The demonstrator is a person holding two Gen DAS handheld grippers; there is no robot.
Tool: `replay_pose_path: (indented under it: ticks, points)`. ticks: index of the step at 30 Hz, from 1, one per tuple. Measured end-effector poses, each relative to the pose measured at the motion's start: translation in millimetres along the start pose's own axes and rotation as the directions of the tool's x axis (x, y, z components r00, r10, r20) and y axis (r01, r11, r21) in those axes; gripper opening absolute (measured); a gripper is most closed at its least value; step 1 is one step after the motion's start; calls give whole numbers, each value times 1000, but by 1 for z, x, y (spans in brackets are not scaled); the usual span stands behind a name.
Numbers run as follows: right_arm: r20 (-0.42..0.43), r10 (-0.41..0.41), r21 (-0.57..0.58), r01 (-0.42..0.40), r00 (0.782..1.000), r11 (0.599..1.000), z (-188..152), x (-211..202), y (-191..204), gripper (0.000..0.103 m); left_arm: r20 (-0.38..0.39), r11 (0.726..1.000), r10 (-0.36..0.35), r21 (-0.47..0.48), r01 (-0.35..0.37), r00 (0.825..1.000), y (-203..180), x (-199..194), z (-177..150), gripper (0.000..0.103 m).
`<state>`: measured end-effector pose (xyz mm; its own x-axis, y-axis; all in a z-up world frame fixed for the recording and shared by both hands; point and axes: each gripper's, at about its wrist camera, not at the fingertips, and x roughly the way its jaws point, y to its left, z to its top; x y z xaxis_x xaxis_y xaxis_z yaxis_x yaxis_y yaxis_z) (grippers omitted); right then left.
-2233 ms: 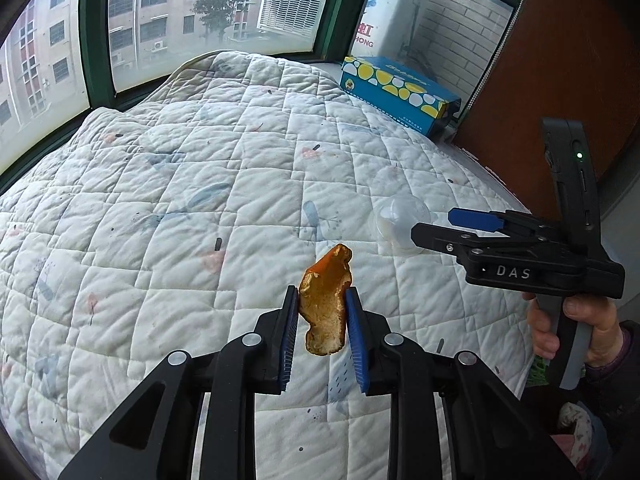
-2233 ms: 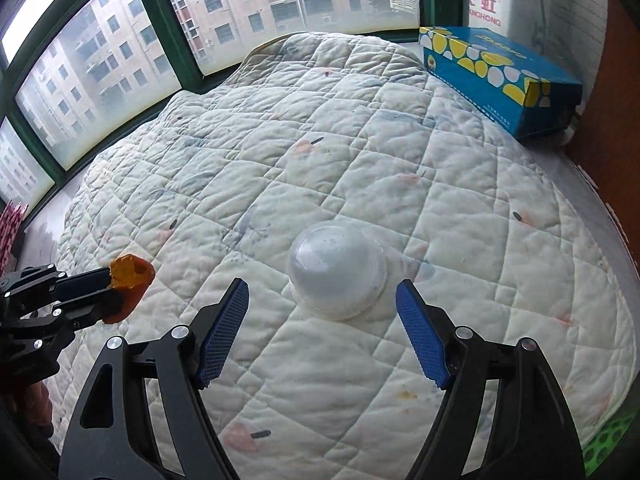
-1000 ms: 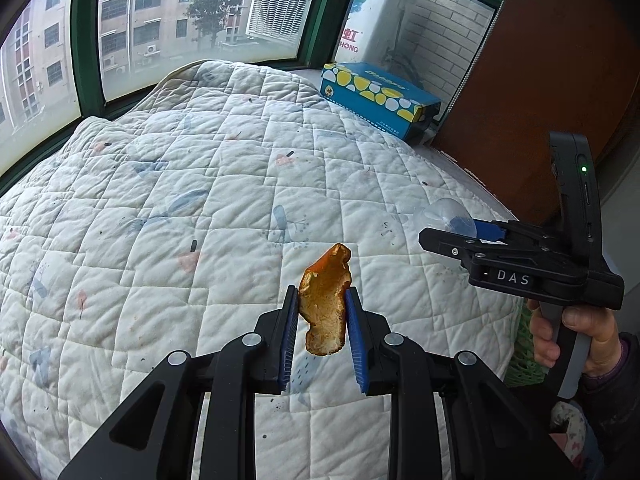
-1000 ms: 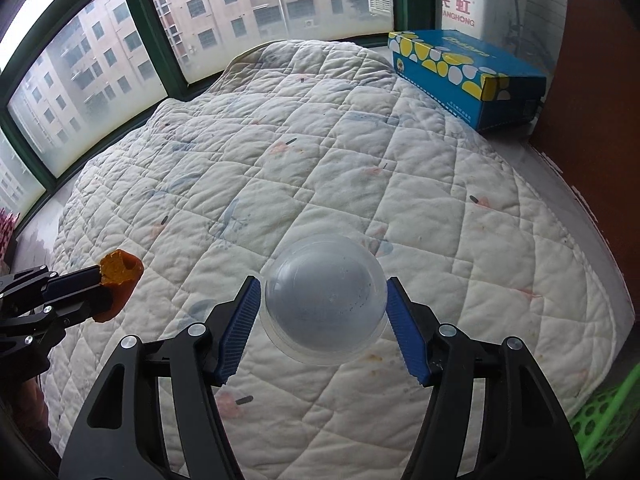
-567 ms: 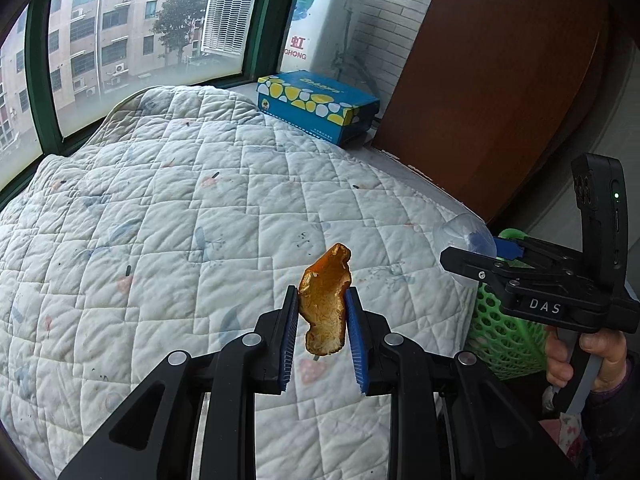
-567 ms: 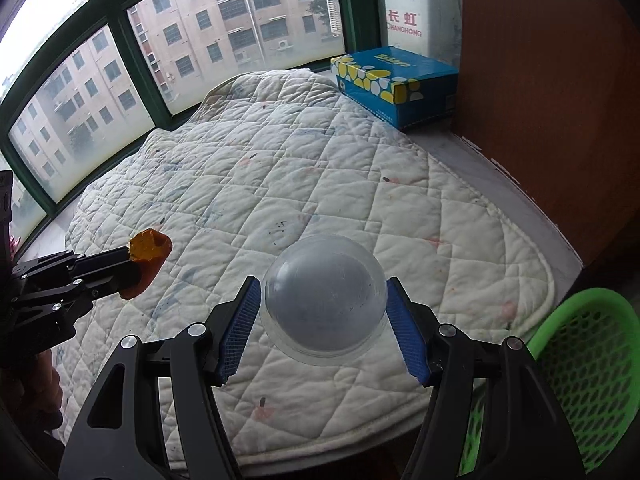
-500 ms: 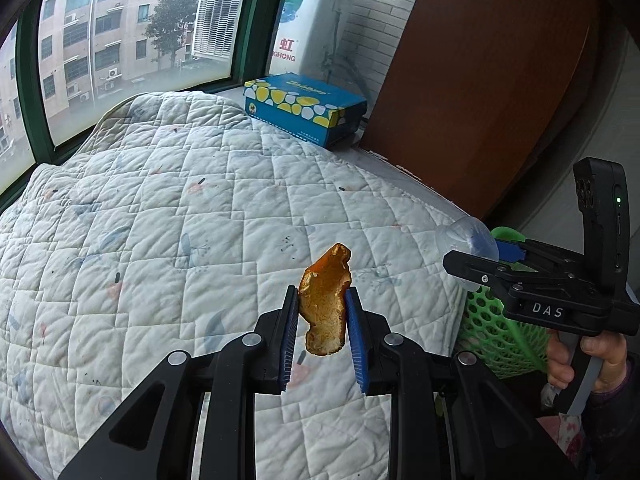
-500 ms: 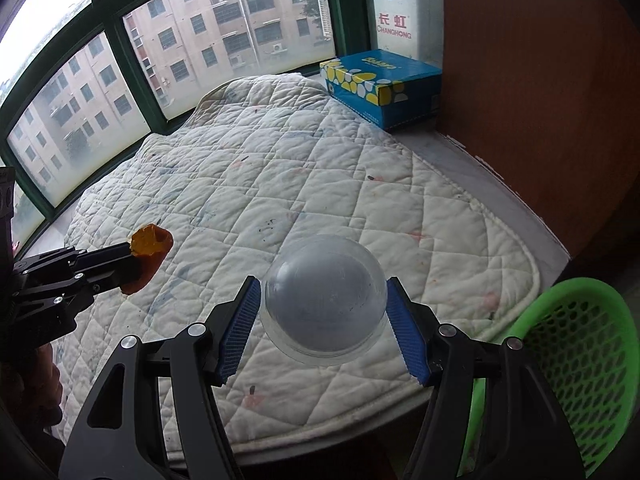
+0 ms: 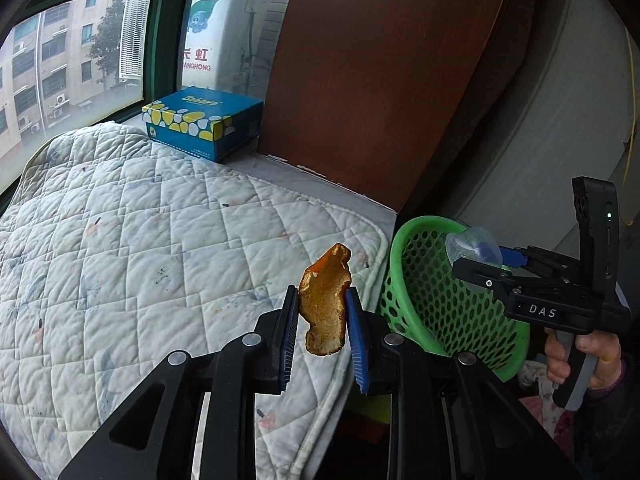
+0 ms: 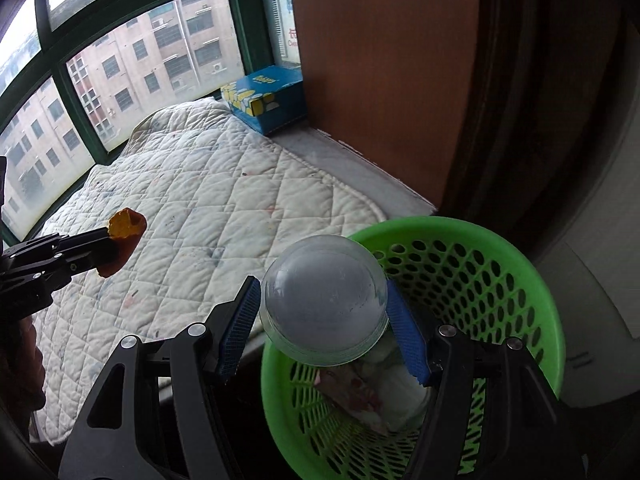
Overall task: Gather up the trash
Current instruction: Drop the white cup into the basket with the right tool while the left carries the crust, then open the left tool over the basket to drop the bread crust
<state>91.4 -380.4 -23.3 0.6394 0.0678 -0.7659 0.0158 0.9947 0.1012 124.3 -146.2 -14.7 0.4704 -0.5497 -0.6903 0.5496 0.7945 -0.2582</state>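
My left gripper (image 9: 322, 312) is shut on an orange peel (image 9: 325, 300) and holds it above the right edge of the white quilt (image 9: 140, 248). It also shows in the right wrist view (image 10: 116, 246) with the peel (image 10: 124, 226). My right gripper (image 10: 324, 320) is shut on a clear plastic dome lid (image 10: 324, 302) and holds it over the green mesh basket (image 10: 500, 288). In the left wrist view the right gripper (image 9: 486, 258) holds the lid (image 9: 470, 244) above the basket (image 9: 424, 300).
The basket holds crumpled paper trash (image 10: 372, 384). A blue and yellow tissue box (image 9: 200, 124) sits at the quilt's far end by the window. A brown wooden panel (image 9: 380, 80) stands behind the basket.
Both grippers have swung right with their loads. The right gripper closed on the dome lid, lifted it off the quilt and now holds it over the green basket.
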Motion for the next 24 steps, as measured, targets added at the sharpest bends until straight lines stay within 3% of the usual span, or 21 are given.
replay_pose_path:
  ticks: [10, 14, 17, 24]
  points:
    - [-9, -106, 81, 106, 994, 991, -20, -15, -67, 64, -28, 997, -41, 63, 42, 999, -43, 20, 8, 23]
    - [-9, -126, 104, 127, 992, 986, -25, -18, -82, 65, -40, 995, -52, 83, 55, 998, -57, 25, 9, 23]
    - [-6, -131, 121, 130, 991, 984, -29, -20, -90, 71, -48, 993, -62, 102, 66, 997, -69, 28, 9, 23]
    - [12, -138, 144, 135, 990, 980, -33, -31, -98, 71, -69, 987, -81, 131, 90, 994, -91, 39, 12, 23]
